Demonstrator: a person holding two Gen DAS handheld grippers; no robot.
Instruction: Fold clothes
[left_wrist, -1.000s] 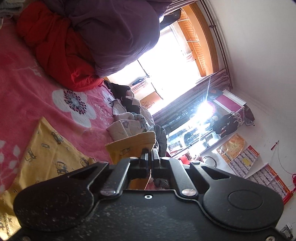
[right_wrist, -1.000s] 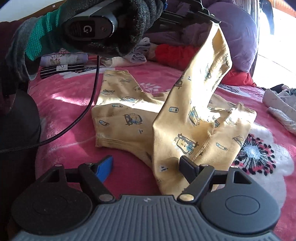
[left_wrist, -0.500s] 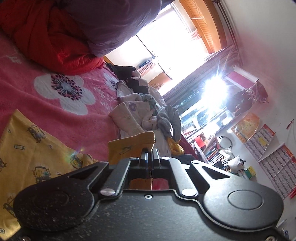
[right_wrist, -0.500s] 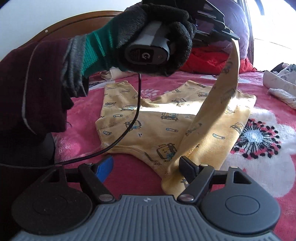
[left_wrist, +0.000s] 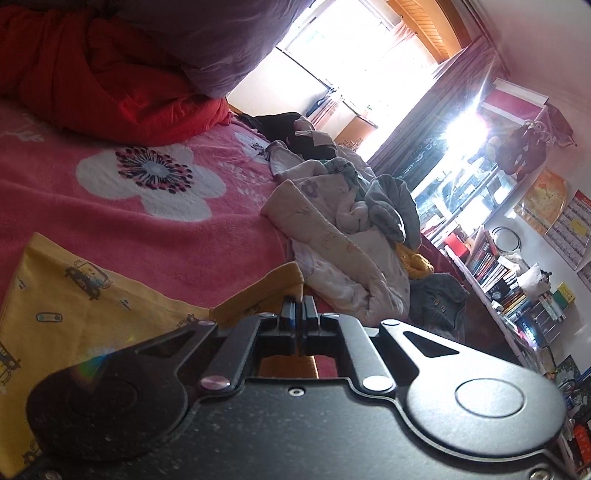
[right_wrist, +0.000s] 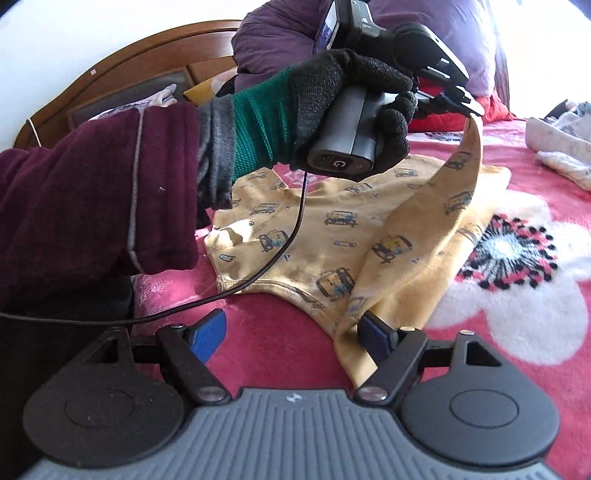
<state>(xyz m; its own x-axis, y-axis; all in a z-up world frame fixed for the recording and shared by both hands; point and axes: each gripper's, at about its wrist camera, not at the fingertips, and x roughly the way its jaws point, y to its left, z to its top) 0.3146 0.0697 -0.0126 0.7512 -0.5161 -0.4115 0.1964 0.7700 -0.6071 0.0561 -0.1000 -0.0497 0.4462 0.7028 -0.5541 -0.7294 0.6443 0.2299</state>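
Rising toward left tongs (right_wrist: 474, 109), yellow trouser leg (right_wrist: 417, 229)

Left wrist view: rolled sideways, low over the bed (left_wrist: 155, 236), facing the window (left_wrist: 332, 48) and bookshelf (left_wrist: 517, 288). Right wrist view: level, close above the bed (right_wrist: 280, 343), facing the headboard (right_wrist: 147, 59); it takes in the left hand-held gripper (right_wrist: 474, 110) from behind. Both views share the yellow garment (left_wrist: 74, 295) (right_wrist: 332, 229) and the flowered blanket.
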